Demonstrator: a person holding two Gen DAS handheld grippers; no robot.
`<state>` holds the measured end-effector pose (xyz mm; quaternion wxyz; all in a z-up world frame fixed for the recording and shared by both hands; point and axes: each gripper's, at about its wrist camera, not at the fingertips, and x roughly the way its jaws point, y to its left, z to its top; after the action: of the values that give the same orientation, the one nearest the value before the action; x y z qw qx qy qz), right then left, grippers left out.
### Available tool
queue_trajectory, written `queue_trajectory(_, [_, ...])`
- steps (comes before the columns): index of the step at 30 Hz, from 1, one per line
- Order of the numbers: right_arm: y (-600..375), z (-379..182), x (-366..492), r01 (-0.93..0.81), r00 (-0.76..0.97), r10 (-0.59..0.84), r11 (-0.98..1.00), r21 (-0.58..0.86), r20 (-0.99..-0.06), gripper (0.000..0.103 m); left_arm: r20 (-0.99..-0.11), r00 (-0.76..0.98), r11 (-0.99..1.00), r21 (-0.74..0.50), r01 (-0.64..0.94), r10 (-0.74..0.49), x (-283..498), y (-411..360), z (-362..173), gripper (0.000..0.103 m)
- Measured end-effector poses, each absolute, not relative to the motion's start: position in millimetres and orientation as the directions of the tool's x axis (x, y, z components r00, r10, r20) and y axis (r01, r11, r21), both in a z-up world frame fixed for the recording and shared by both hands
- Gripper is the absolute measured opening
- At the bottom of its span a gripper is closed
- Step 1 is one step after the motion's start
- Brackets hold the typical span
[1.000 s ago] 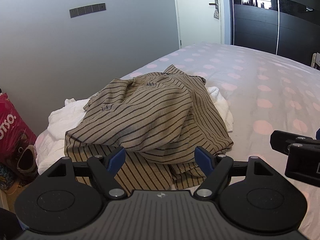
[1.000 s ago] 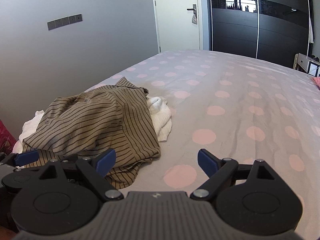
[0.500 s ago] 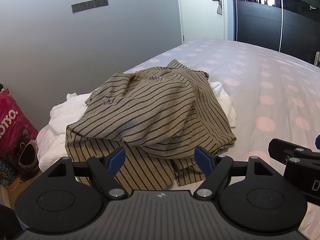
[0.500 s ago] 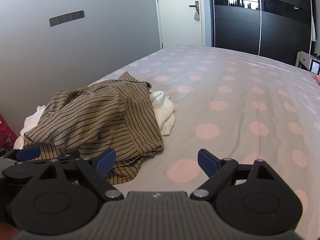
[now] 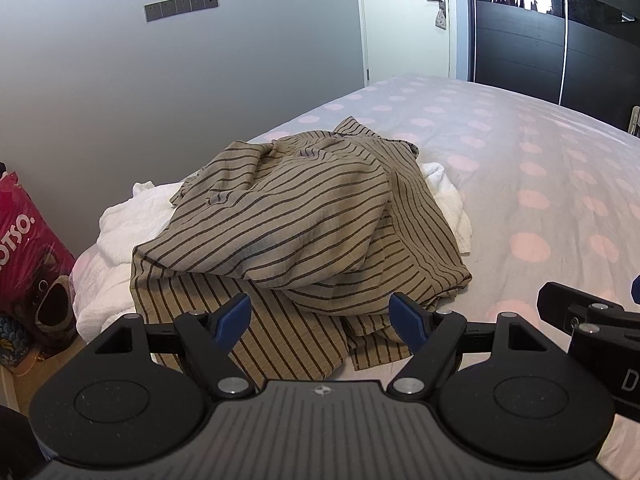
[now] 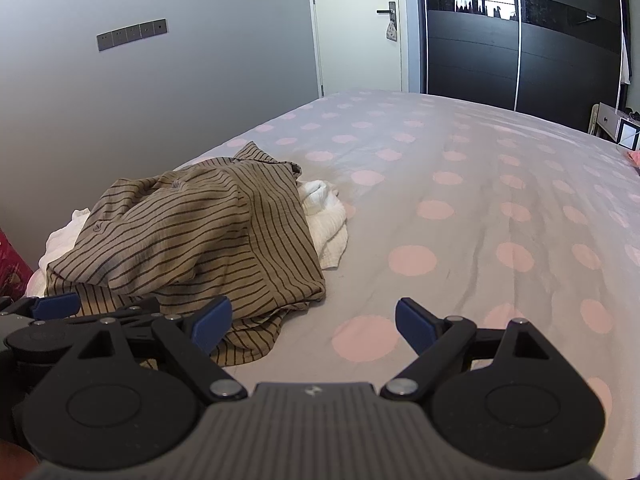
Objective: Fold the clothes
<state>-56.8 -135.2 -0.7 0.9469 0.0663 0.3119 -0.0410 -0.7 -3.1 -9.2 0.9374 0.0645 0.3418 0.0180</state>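
Change noted: across the last second both grippers have drawn back a little from the pile, so more of the bed and room shows in each view; the garments themselves have not shifted. Judgement: no fold has begun, and the pull-back reads as sizing up the heap before a first pick.

The left gripper (image 5: 320, 314) has its jaws spread wide with nothing between them; it hangs just short of the near hem of the striped shirt (image 5: 304, 216). The right gripper (image 6: 314, 322) is likewise spread and empty, over bare sheet to the right of the pile.

The striped shirt lies crumpled on top of a white garment (image 5: 132, 220), at the near left of the bed (image 6: 480, 208), close to the left edge. The white garment shows on both the left and the right of the shirt.

Surface: a pale sheet with pink dots, lightly creased, with ample free space to the right for laying cloth flat. Room: grey wall with a switch strip (image 5: 182, 6) on the left, a white door (image 5: 404, 20) at the far end, dark wardrobe (image 6: 520, 40) beside it, and a red bag (image 5: 28, 248) on the floor at left.
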Motion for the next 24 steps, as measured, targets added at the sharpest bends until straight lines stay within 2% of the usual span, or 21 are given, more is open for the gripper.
queue_trajectory(24, [-130.5,-2.2,-60.1,0.13,0.801,-0.05,0.987,0.093,-0.597,0.09,-0.645,0.761,0.992,0.126,0.014,0.071,-1.1,1.1,-8.8,0.075])
